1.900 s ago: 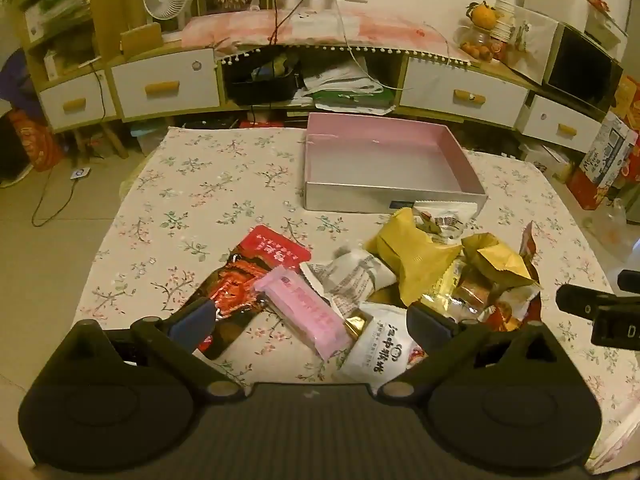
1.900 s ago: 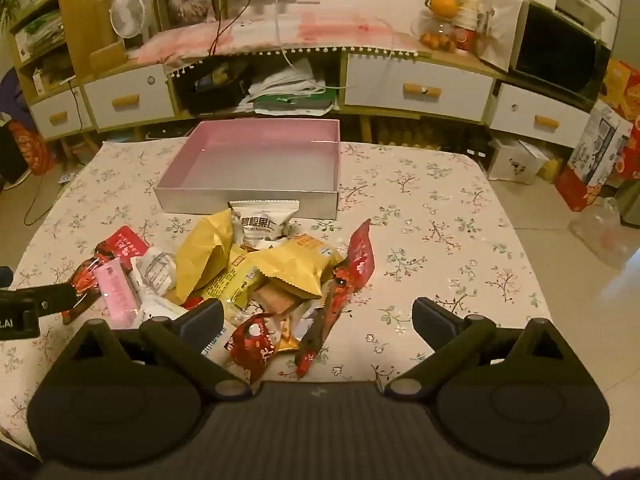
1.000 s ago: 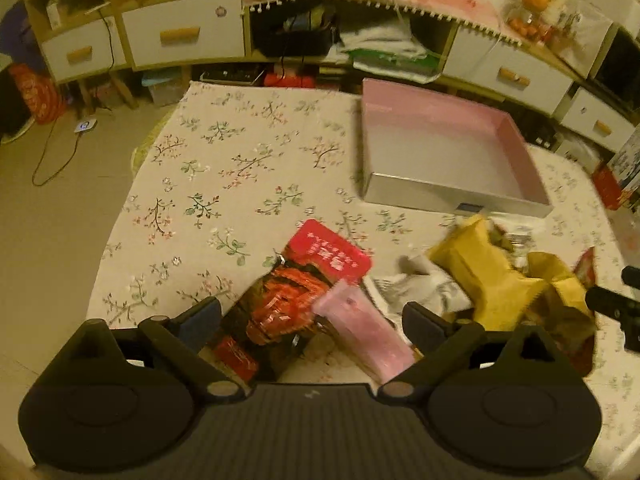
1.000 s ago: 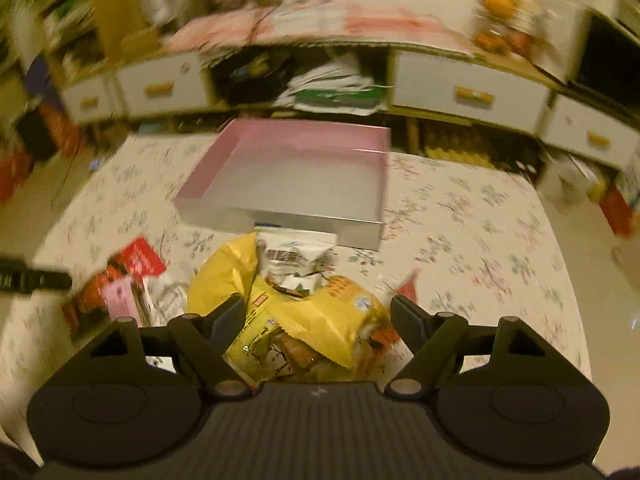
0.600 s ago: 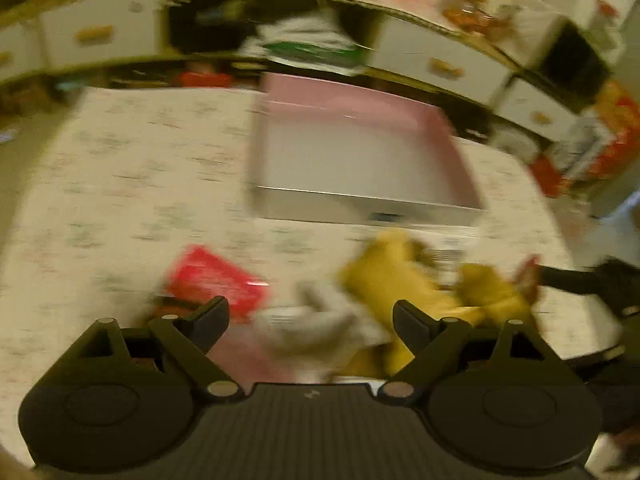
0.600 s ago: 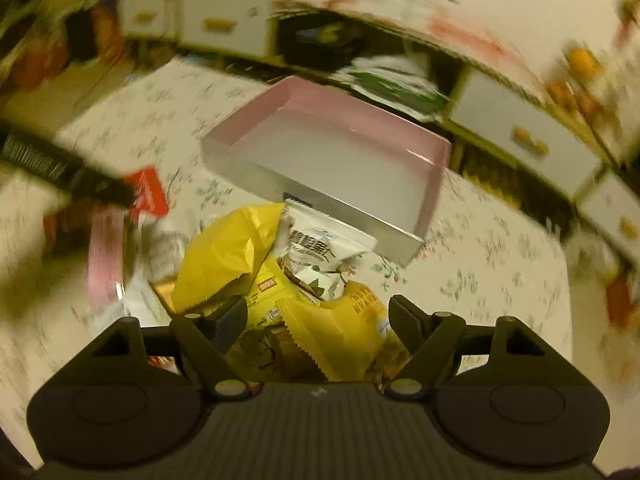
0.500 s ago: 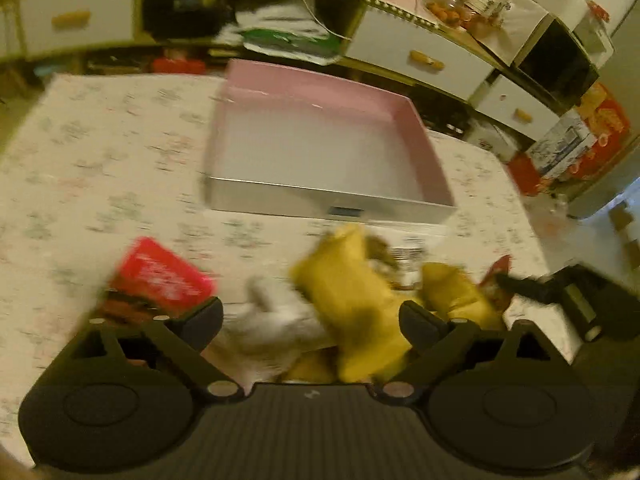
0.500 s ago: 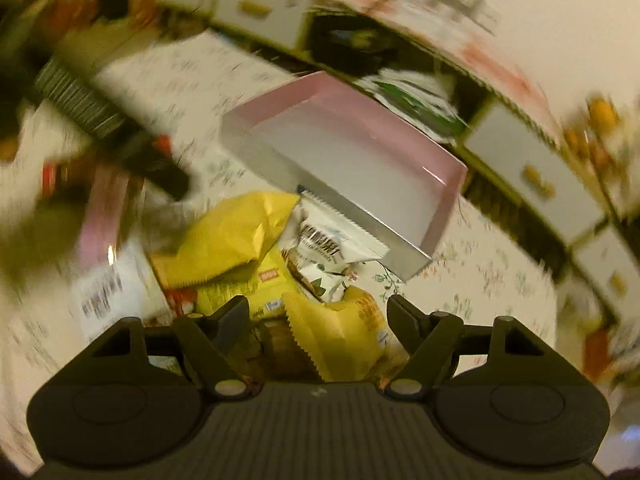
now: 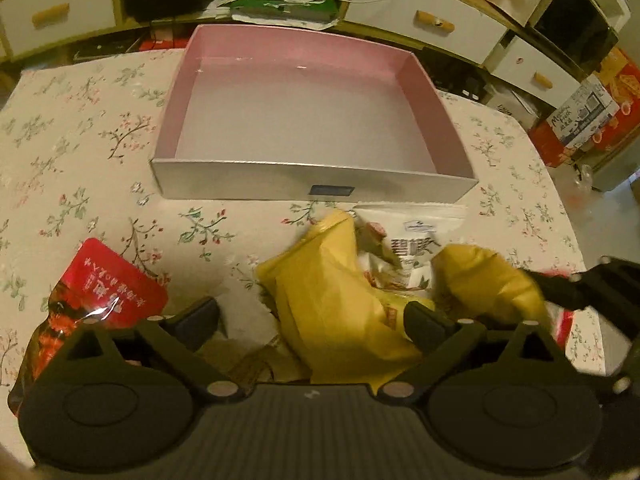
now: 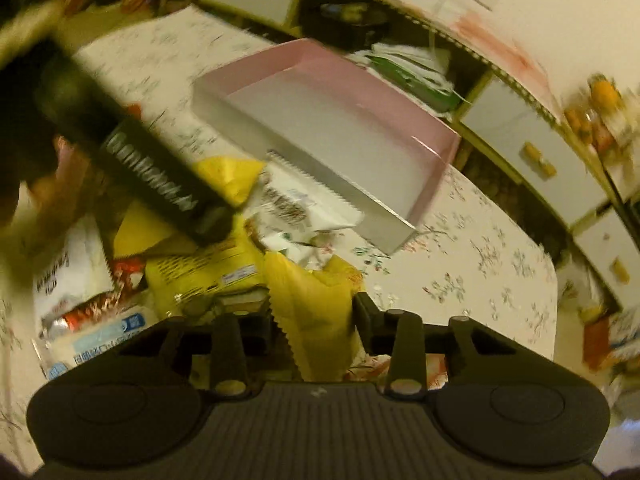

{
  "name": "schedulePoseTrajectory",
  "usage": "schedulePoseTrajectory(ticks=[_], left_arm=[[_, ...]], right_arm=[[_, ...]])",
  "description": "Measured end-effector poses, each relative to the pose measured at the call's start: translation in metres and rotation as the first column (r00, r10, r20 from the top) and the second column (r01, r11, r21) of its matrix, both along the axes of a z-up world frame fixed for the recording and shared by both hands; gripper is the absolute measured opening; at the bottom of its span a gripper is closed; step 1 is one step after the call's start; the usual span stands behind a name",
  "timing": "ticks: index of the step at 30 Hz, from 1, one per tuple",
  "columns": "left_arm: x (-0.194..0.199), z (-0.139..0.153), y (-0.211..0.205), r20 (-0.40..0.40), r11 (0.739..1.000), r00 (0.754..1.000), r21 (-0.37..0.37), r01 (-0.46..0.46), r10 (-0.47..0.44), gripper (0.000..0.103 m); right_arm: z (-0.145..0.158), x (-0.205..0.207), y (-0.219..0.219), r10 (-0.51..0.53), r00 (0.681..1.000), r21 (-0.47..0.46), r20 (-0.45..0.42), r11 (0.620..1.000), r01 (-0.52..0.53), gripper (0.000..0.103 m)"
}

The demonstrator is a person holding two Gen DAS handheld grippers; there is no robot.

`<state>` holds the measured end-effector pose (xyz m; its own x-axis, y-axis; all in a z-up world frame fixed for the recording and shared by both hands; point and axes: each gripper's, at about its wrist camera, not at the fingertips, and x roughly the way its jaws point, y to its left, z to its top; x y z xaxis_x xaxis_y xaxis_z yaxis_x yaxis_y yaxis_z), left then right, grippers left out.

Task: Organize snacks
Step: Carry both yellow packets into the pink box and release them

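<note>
Pink box (image 9: 304, 120), one, on the desk (image 9: 80, 152). My right claw (image 10: 312, 316) grips one yellow packet (image 10: 316, 312); my left claw (image 9: 312, 316) hovers spread wide over another yellow bag (image 9: 332, 304).

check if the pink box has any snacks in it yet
Empty. The pink box shows a bare floor, and the snack pile sits on the tablecloth outside its front wall.

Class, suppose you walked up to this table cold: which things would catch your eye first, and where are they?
The empty pink box at the back of the floral table. Next, the heap of snack packets in front of it, where the right tongs have closed on a yellow packet and the left tongs hover open.
</note>
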<state>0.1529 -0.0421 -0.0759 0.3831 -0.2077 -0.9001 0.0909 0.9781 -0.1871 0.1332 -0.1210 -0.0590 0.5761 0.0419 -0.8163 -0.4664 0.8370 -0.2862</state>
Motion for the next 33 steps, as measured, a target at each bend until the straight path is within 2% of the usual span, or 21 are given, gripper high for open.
schedulePoseTrajectory(ticks=[5,7,8,13,21,22,29,33], left_arm=[[-0.005,-0.001,-0.001,0.009,0.999,1.0,0.04,0.025,-0.025,0.087],[-0.007,0.001,-0.003,0.022,0.999,0.999,0.042,0.032,-0.033,0.074],[-0.007,0.002,-0.003,0.027,0.998,0.999,0.042,0.039,-0.04,0.072],[-0.007,0.009,0.002,0.033,0.999,0.998,-0.004,0.044,-0.044,0.052],[-0.009,0.017,0.012,0.041,0.997,0.998,-0.059,0.055,-0.053,0.04],[-0.01,0.019,0.013,0.045,0.996,0.997,-0.065,0.059,-0.056,0.033],[-0.013,0.03,0.018,0.069,0.994,0.996,-0.091,0.068,-0.062,0.032],[-0.014,0.046,0.028,0.097,0.986,0.994,-0.149,0.07,-0.056,0.032]], right_arm=[[0.012,0.004,-0.019,-0.065,0.998,0.097,-0.017,0.993,0.066,0.029],[0.016,0.009,-0.025,-0.104,0.994,0.14,-0.027,0.984,0.107,0.028],[0.019,0.01,-0.028,-0.124,0.992,0.16,-0.03,0.979,0.128,0.027],[0.026,0.014,-0.047,-0.2,0.979,0.254,-0.052,0.945,0.206,0.026],[0.035,0.017,-0.063,-0.278,0.958,0.346,-0.075,0.893,0.287,0.025],[0.036,0.017,-0.064,-0.282,0.956,0.352,-0.077,0.89,0.291,0.025],[0.041,0.016,-0.069,-0.311,0.948,0.38,-0.063,0.871,0.31,0.025],[0.045,0.018,-0.073,-0.321,0.945,0.41,-0.064,0.855,0.318,0.025]])
